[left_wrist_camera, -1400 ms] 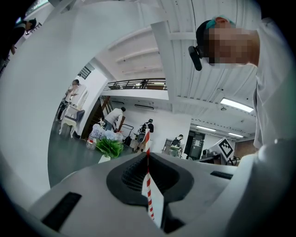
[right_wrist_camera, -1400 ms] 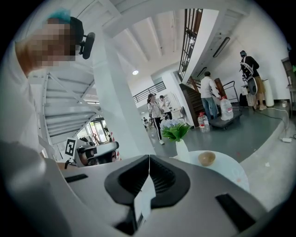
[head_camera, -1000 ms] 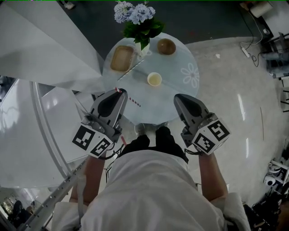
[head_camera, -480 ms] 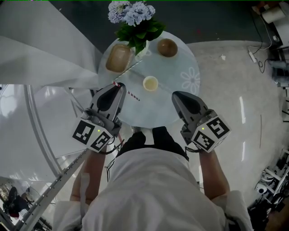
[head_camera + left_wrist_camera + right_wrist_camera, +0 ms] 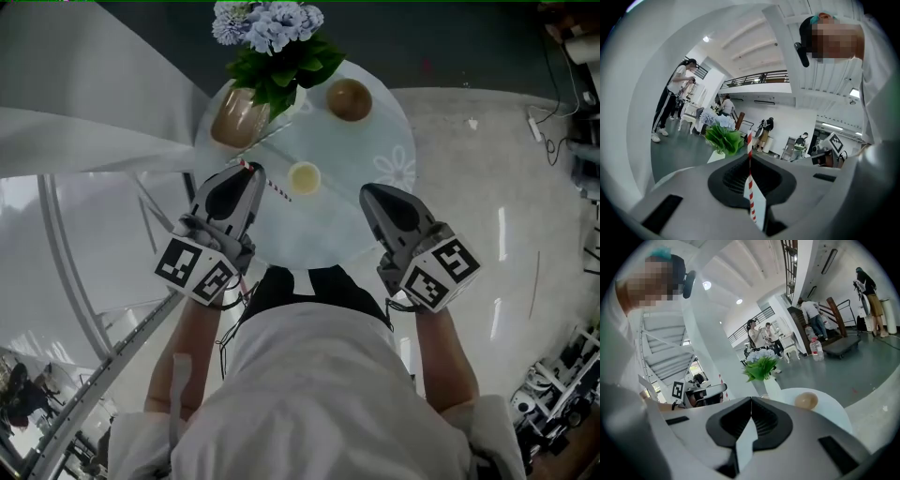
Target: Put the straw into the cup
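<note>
**Operator:** Since the straw (image 5: 751, 186) is what matters, I'll start there. My left claw (image 5: 750, 158) is clenched on it, with the striped length crossing the closed jaws. Where does the free end lie?

**Spotter:** It runs out from the claw tip toward 4 o'clock. It stops just short of the cup (image 5: 304, 177), which stands near the middle of the bench (image 5: 328, 220).

**Operator:** So the cup is at about 3 o'clock from my left claw. I think I should raise the low end above the rim first and tip the straw steeper. After that I'd bring it over the mouth and sink it in before letting go.

**Spotter:** Agreed. That cup looks light, so a sideways nudge on the rim could push it over.

**Operator:** My right claw (image 5: 751, 401) is clenched on nothing and hangs over the bench edge at 5 o'clock. I could steady the cup with it.

**Spotter:** Keep clear of the flowers (image 5: 270, 28) at 12, the brown bowl (image 5: 349, 98) at 1 and the wooden dish (image 5: 234, 117) at 10.
</note>
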The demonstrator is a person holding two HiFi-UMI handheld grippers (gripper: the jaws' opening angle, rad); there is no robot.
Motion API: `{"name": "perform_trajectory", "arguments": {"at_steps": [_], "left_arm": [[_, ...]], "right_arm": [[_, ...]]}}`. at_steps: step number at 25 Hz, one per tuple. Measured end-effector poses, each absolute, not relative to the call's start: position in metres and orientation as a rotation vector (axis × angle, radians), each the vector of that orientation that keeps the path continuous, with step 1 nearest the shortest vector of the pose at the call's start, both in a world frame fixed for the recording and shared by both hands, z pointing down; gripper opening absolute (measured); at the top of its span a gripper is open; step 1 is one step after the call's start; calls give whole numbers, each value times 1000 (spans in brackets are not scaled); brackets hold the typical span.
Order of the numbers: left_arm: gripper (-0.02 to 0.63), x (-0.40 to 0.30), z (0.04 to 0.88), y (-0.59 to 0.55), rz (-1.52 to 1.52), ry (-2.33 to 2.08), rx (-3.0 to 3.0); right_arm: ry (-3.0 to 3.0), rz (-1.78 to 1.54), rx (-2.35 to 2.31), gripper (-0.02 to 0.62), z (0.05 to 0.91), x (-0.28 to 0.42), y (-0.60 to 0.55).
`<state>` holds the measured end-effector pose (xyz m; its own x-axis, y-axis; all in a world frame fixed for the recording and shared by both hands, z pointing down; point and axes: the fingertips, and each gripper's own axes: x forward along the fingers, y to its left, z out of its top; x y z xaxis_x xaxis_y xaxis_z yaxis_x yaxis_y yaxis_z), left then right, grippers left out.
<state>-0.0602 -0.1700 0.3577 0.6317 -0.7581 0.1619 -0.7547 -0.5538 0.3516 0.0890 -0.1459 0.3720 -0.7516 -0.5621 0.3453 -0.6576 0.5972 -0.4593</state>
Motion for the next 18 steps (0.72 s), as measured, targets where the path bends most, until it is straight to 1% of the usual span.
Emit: {"name": "perform_trajectory", "arguments": {"at_steps": [7,18], "left_arm": [[29,-39,381,-191,36,-1187,2467],[29,-13,428,-210,156,-1128,2489]], "right_arm": [[-2596,934,1014,21,405,110,-159],[-2540,975,1004,21,437,123,-163]]}}
